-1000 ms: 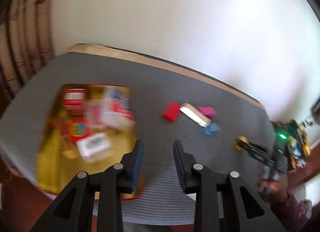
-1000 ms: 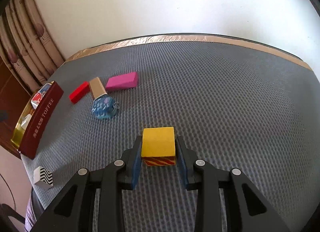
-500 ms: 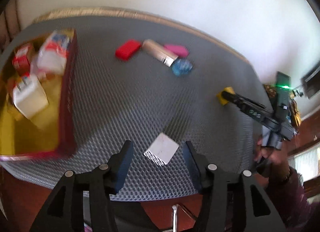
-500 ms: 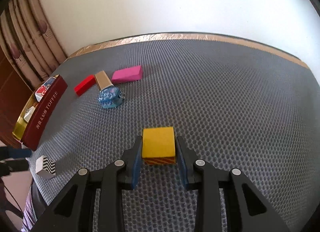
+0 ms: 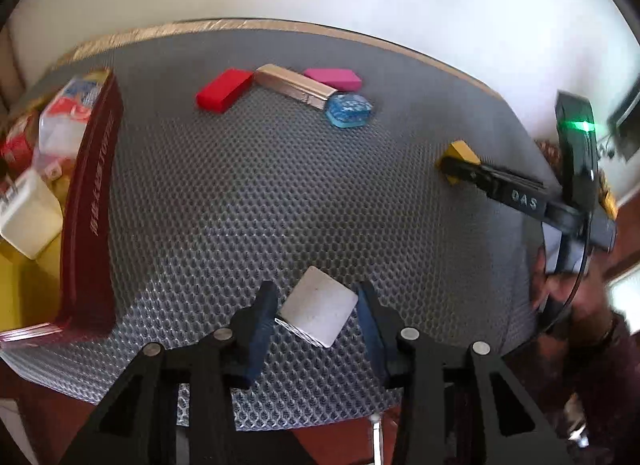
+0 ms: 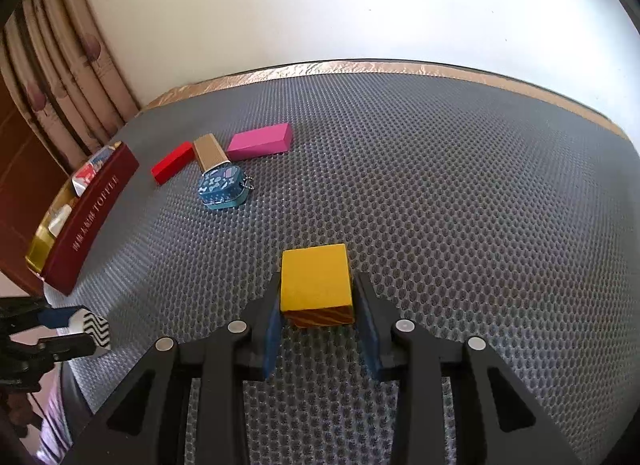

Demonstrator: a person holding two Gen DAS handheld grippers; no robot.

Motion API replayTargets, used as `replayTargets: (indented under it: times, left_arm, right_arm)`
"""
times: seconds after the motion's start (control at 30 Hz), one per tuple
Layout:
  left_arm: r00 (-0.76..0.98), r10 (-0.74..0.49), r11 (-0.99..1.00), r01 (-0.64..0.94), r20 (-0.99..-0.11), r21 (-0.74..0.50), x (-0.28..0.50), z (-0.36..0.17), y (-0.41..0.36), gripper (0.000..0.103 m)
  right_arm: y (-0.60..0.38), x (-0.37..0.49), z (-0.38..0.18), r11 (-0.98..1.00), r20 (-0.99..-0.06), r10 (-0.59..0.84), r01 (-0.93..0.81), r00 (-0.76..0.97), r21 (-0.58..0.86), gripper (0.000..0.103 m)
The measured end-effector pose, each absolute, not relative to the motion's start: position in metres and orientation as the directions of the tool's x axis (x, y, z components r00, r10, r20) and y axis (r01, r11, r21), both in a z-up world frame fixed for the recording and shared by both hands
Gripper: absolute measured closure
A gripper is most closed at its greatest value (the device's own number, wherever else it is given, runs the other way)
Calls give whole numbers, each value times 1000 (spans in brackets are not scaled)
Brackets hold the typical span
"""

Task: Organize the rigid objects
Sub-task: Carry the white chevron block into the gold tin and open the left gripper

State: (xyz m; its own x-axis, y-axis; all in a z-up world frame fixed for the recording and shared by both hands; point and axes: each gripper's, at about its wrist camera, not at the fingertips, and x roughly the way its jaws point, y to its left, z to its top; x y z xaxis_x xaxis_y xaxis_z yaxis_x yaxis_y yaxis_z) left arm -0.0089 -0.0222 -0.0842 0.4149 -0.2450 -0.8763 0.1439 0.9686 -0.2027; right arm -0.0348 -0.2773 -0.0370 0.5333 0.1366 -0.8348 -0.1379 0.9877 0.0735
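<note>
A white cube with black zigzag sides rests near the mat's front edge. It is turned cornerwise between the jaws of my left gripper, which are closing, and the pads meet its corners. From the right wrist view that left gripper is at the far left edge. My right gripper is shut on a yellow cube with a brown striped side. That yellow cube sits at the right of the mat.
A dark red tin box holding several packets stands at the left edge. Further back lie a red block, a gold bar, a pink block and a blue patterned tin. A person's hand holds the right gripper.
My left gripper swung from over the red box to the white cube and came down around it. Its jaws opened wide, then narrowed onto the cube. The right gripper kept still.
</note>
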Motion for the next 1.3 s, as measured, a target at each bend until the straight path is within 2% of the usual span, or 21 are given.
replayTargets:
  times: [0.1,0.23,0.37,0.5,0.63,0.77,0.93,1.0,1.1,1.17,1.3]
  left_arm:
    - [428,-263,965,126,-865,-231,-10,-76,-16,62]
    - [504,-267,964,121,-822,-239,-24,-39,-2,62]
    - [595,-196,977,46,-780,-210,-38,2,35,62]
    - [647,-57,983,-96,-761,-156,-45,22,90,62]
    - [602,42,973,-207,-797,-105,-40,7,142,62]
    - [550,57,957,-269,-833,-112,-31,-23,170,61]
    - [534,101,958,-281,-839,-63,-18,-43,175,61]
    - [519,152,957,-291,-841,-6,-15,-50,176,61]
    - [508,212,949,-311,-835,51,-13,-54,178,55]
    - [507,262,937,-338,-821,91,-16,-53,179,46]
    - [522,300,921,-376,-798,101,-31,-43,183,46]
  right_arm:
    - [-277,-34,-36,987,-835,134,-143,533,68,72]
    - [-280,-37,-35,987,-833,147,-131,533,90,73]
    - [-280,-38,-34,987,-835,152,-128,528,99,73]
    - [-279,-39,-33,986,-836,164,-123,524,117,73]
    - [-276,-40,-29,982,-833,189,-121,520,147,73]
    - [-269,-41,-25,978,-834,208,-125,512,167,73]
    - [-260,-41,-18,976,-833,215,-136,509,169,73]
    - [-256,-39,-15,970,-831,241,-138,502,199,73]
    - [-244,-37,-7,961,-823,276,-153,497,230,73]
    - [-234,-37,-1,954,-817,298,-169,494,246,73]
    - [-212,-33,11,935,-802,355,-206,480,290,73]
